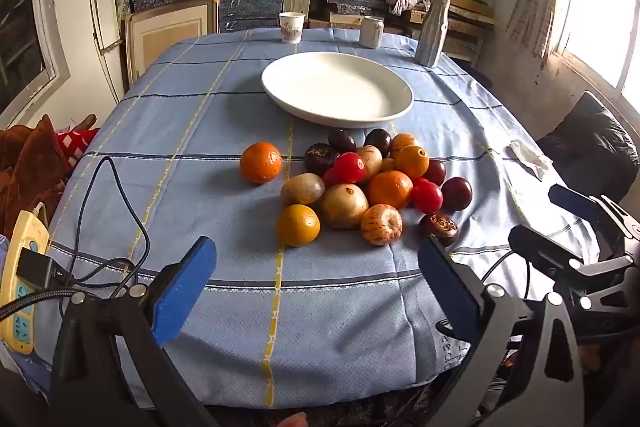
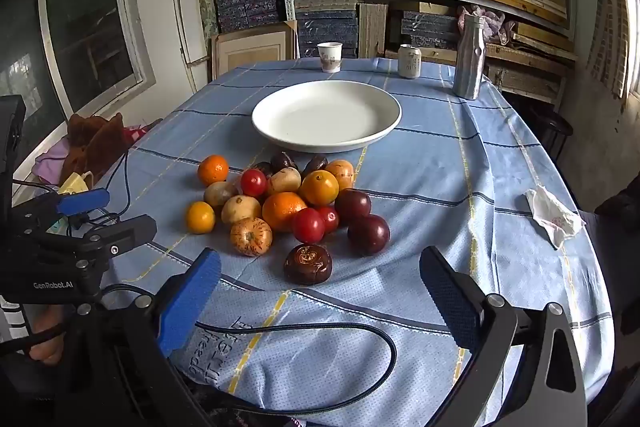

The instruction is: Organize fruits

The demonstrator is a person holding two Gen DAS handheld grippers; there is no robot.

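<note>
A pile of fruit lies mid-table: oranges, red tomatoes, dark plums, tan round fruits and a striped one. One orange sits apart at the pile's left. Behind the pile stands an empty white plate. My left gripper hovers open near the table's front edge, short of the pile, nothing between its blue pads. My right gripper is open too, with a dark brown fruit just ahead of its fingers, untouched. Each gripper shows at the edge of the other's view.
At the table's far edge stand a paper cup, a can and a metal bottle. A yellow power strip with cables lies front left. A crumpled tissue rests at the right. Shelves of boxes fill the back wall.
</note>
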